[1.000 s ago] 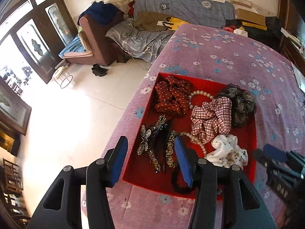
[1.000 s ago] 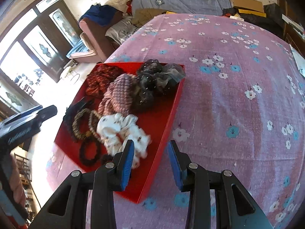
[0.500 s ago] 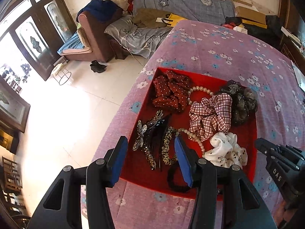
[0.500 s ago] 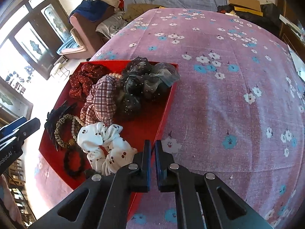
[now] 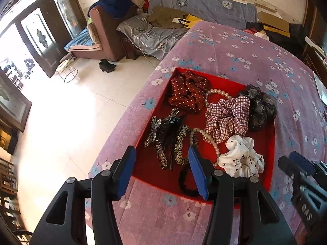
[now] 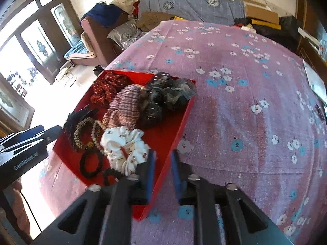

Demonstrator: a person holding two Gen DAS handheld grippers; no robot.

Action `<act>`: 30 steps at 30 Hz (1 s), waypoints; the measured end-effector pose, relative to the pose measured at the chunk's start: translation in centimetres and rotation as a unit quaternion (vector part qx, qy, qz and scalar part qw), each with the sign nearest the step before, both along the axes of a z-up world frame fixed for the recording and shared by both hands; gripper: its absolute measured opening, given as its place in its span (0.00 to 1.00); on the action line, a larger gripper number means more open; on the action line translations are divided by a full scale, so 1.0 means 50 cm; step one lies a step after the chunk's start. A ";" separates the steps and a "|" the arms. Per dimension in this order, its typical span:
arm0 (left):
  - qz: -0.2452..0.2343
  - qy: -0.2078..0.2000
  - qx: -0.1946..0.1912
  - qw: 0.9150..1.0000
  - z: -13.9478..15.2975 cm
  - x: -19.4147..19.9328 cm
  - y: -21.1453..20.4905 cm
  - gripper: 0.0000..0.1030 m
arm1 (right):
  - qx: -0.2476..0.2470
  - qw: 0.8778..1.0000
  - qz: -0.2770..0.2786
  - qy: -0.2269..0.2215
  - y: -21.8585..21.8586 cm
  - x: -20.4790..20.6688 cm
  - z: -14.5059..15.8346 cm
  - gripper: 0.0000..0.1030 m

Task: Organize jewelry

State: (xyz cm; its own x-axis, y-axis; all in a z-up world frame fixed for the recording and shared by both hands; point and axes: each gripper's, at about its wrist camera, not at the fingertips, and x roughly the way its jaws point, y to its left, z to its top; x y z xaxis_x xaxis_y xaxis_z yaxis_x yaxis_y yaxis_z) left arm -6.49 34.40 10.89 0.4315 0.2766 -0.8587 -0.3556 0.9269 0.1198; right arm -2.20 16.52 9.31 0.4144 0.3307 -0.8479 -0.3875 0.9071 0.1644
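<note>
A red tray (image 5: 149,169) on the flowered purple bedspread holds a red dotted scrunchie (image 5: 188,90), a plaid scrunchie (image 5: 226,118), a black scrunchie (image 5: 259,110), a white scrunchie (image 5: 241,157), pearl strands (image 5: 216,91), dark hair clips (image 5: 161,130) and a black hair tie (image 5: 184,179). My left gripper (image 5: 161,155) hovers over the tray's near left part, jaws opening, nothing between them. My right gripper (image 6: 162,155) straddles the tray's right wall (image 6: 179,122) near the front corner. Its jaws are opening and the pads stand off the wall. The white scrunchie (image 6: 124,147) lies just to its left.
The bedspread (image 6: 245,112) stretches far to the right of the tray. The bed's left edge drops to a pale tiled floor (image 5: 67,112). A sofa with piled clothes (image 5: 126,20) and a wire stool (image 5: 68,72) stand beyond. Each gripper shows at the edge of the other's view.
The right gripper went from open to fully shut, then opened again, and now has the tray's right wall between its jaws. The left gripper has hardly moved.
</note>
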 end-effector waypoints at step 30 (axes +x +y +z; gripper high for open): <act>0.091 -0.213 0.170 0.958 0.229 -0.173 -0.027 0.95 | -0.015 0.999 0.026 -0.045 0.002 -0.108 0.071 0.44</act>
